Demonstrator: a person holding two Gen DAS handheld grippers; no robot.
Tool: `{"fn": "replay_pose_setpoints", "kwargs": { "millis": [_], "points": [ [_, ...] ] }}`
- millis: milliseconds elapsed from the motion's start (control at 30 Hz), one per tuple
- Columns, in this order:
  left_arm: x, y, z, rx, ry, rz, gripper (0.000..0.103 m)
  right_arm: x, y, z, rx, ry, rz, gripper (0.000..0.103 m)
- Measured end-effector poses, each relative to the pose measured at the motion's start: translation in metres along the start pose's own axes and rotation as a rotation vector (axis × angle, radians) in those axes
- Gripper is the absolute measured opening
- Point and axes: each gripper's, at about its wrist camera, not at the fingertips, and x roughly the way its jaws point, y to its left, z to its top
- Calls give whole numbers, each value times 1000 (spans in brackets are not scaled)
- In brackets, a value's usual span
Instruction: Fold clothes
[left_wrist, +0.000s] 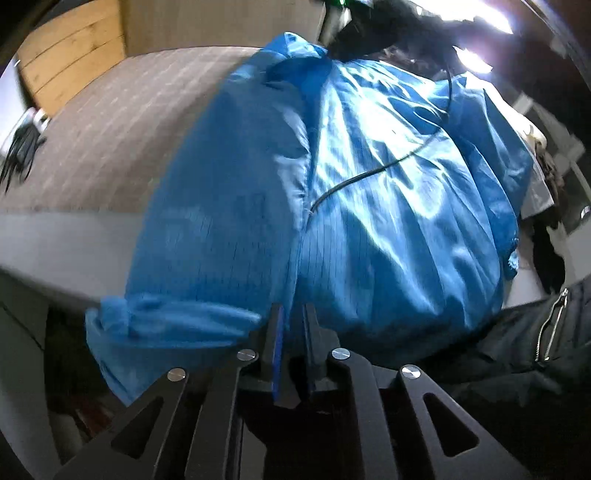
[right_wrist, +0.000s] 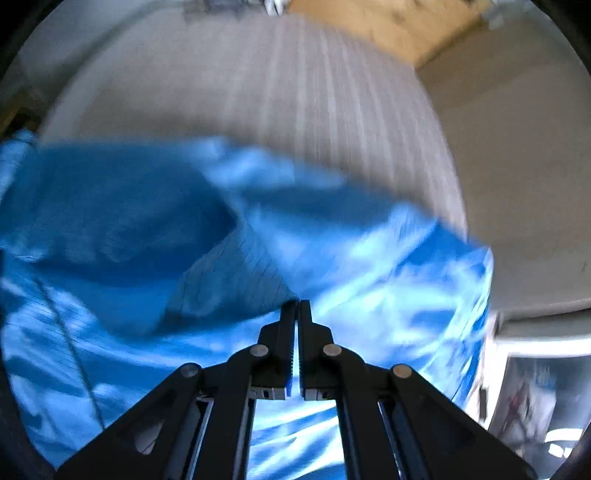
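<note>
A shiny blue garment (left_wrist: 369, 177) with thin grid lines is spread over a bed with a beige checked cover (left_wrist: 122, 136). My left gripper (left_wrist: 293, 314) is shut on the garment's near edge, beside a sleeve with a bunched cuff (left_wrist: 122, 317). In the right wrist view the same blue garment (right_wrist: 229, 266) is lifted and blurred with motion, and my right gripper (right_wrist: 297, 306) is shut on a fold of it. A thin black cord (left_wrist: 369, 173) lies across the fabric.
A wooden headboard (left_wrist: 70, 51) stands at the far end of the bed. A black jacket with a zipper (left_wrist: 535, 339) is at the lower right. Dark items (left_wrist: 18, 151) lie at the bed's left edge. The bed cover (right_wrist: 295, 96) stretches beyond the garment.
</note>
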Motion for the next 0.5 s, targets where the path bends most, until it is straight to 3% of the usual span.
{"fn": "replay_pose_setpoints", "kwargs": {
  "millis": [67, 133, 233, 367, 433, 500],
  "points": [
    [-25, 13, -18, -32, -10, 58, 24, 8, 5, -8, -6, 44, -44, 5],
    [-50, 37, -37, -98, -19, 110, 30, -5, 1, -17, 37, 24, -37, 12],
    [-78, 79, -68, -204, -6, 189, 29, -40, -18, -30, 164, -46, -34, 25],
    [-95, 108, -88, -260, 8, 250, 28, -91, -28, -46, 334, -115, 11, 25],
    [-94, 116, -88, -259, 12, 258, 29, -113, -11, -43, 370, -143, 57, 25],
    [-85, 124, -79, -244, 8, 262, 29, -137, 25, -31, 383, -225, 151, 25]
  ]
}}
